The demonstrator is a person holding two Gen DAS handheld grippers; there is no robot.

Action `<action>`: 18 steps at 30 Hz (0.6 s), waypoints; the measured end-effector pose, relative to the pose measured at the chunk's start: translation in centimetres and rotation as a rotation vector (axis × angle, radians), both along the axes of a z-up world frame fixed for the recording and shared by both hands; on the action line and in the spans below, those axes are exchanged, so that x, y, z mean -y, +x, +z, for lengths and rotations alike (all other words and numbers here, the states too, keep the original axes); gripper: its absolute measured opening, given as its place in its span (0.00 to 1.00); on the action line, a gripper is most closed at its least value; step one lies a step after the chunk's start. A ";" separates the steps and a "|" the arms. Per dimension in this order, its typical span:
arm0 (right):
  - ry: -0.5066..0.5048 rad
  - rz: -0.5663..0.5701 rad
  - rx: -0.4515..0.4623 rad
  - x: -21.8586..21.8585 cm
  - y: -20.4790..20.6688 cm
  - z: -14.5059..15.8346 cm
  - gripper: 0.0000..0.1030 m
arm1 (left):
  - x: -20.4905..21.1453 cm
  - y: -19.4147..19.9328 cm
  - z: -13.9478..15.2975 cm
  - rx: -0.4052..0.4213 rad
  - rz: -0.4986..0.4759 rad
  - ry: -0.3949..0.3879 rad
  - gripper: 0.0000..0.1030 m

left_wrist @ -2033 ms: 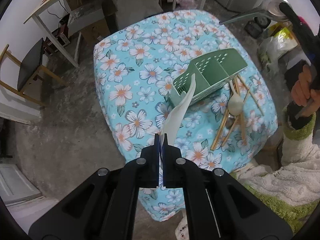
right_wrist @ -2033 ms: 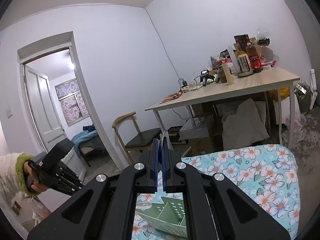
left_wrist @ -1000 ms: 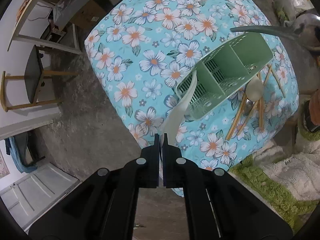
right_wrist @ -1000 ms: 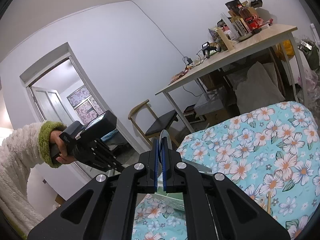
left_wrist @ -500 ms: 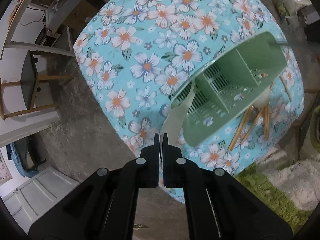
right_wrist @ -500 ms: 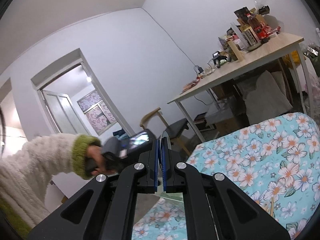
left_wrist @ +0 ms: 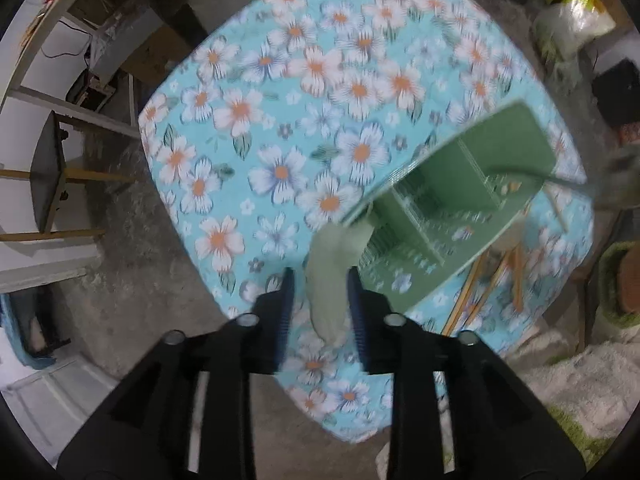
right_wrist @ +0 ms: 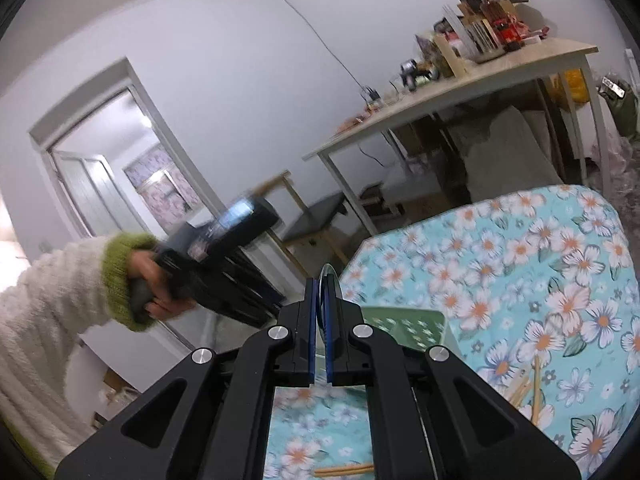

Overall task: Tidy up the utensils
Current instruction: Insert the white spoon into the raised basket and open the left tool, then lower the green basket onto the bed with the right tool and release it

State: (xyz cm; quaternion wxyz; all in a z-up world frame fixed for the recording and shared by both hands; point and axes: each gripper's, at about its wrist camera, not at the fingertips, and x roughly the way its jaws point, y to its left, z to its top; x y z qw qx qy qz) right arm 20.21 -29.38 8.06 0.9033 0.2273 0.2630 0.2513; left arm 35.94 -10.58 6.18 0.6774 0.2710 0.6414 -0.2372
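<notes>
Two black fingers of the left gripper (left_wrist: 320, 280) point straight down and are spreading apart, with the pale spoon (left_wrist: 330, 276) loose between the pads, its far end blurred at the near corner of the green utensil caddy (left_wrist: 448, 208). That caddy stands on the floral tablecloth (left_wrist: 320, 80), wooden chopsticks (left_wrist: 516, 276) lying just beside it (a blurred metal handle reaches over its far rim). Seen from the other side, the right gripper (right_wrist: 320, 292) is pinched tight on a thin metal utensil (right_wrist: 330, 276), its edge poking up between the blue pads, above the caddy. A cream sleeve with a green cuff (right_wrist: 116, 276) holds the other gripper nearby
</notes>
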 end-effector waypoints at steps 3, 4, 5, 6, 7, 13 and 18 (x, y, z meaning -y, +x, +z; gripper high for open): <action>-0.026 -0.009 -0.033 -0.6 0.6 -1.1 0.04 | -0.8 0.3 1.2 0.043 0.032 -0.076 0.36; -0.032 -0.015 -0.041 -0.8 0.8 -1.4 0.04 | -1.3 0.3 1.7 0.064 0.045 -0.107 0.38; -0.038 -0.022 -0.050 -0.9 0.9 -1.7 0.04 | -1.9 0.4 2.2 0.092 0.063 -0.142 0.40; -0.043 -0.026 -0.055 -0.9 1.0 -1.8 0.04 | -2.4 0.4 2.7 0.108 0.074 -0.167 0.41; -0.046 -0.030 -0.065 -1.0 1.1 -1.9 0.04 | -3.1 0.4 3.2 0.137 0.102 -0.206 0.45; -0.052 -0.064 -0.101 -0.9 1.2 -2.2 0.07 | -7.8 -2.0 4.4 0.242 0.258 -0.448 0.56; -0.068 -0.098 -0.086 -1.0 0.4 -1.2 0.07 | -10.9 -6.6 2.5 0.283 0.350 -0.619 0.60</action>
